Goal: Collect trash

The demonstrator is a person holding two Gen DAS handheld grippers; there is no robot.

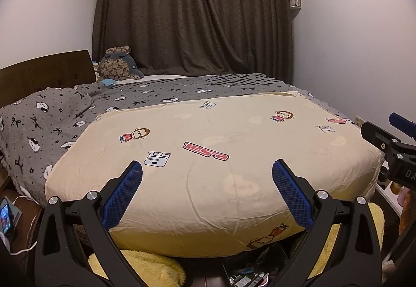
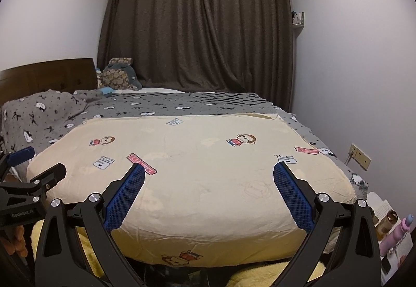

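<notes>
Two grippers face a bed from its foot end. Left gripper (image 1: 207, 170): jaws spread wide, nothing between the blue pads (image 1: 122, 198). Right gripper (image 2: 209, 174): jaws likewise spread wide, holding nothing.

Trash: no item that can be told as trash shows on the cream quilt (image 1: 208, 183) in either view, so its position, long axis and heading cannot be told. Small clutter (image 1: 247, 278) sits in shadow below the quilt's near edge in the left wrist view, too dark to identify.

Quilt lies over a grey patterned blanket (image 1: 52, 126); long axis of the bed runs away from the cameras toward the dark curtain (image 1: 192, 14). Plush toy (image 1: 118, 67) sits at the headboard corner.

View differences: left wrist view alone shows a lit phone (image 1: 5, 217) at lower left. Right wrist view alone shows a wall socket (image 2: 360, 156), a brown bottle (image 2: 387, 224) and a pink bottle (image 2: 395, 235) at lower right. Each view catches the other gripper at its edge.
</notes>
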